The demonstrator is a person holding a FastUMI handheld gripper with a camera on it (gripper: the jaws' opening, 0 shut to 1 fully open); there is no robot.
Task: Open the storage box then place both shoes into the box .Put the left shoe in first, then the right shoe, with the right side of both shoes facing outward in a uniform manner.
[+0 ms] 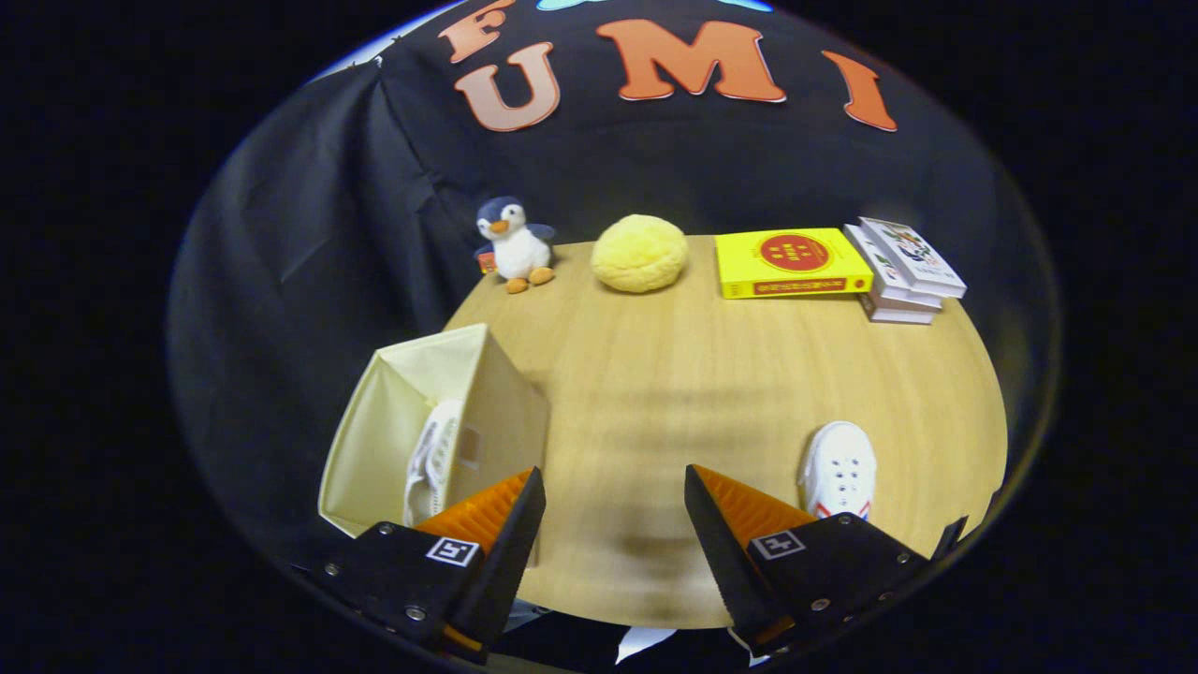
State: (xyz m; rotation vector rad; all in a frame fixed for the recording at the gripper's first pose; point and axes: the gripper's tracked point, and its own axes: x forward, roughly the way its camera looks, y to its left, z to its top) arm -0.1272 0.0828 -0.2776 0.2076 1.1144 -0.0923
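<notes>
Wooden table (674, 374); gripper (613, 496) wide open, empty. Remaining white shoe (840, 468): light, likely pliable; best pinched across the collar.

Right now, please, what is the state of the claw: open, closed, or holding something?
Claw: open, holding nothing; bare table between its fingers. One shoe is in the box, the other shoe lies beside the right finger.

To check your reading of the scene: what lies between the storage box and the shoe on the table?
In the gripper view, bare table lies between the box and the shoe. The open gripper hovers over that stretch, holding nothing.
</notes>
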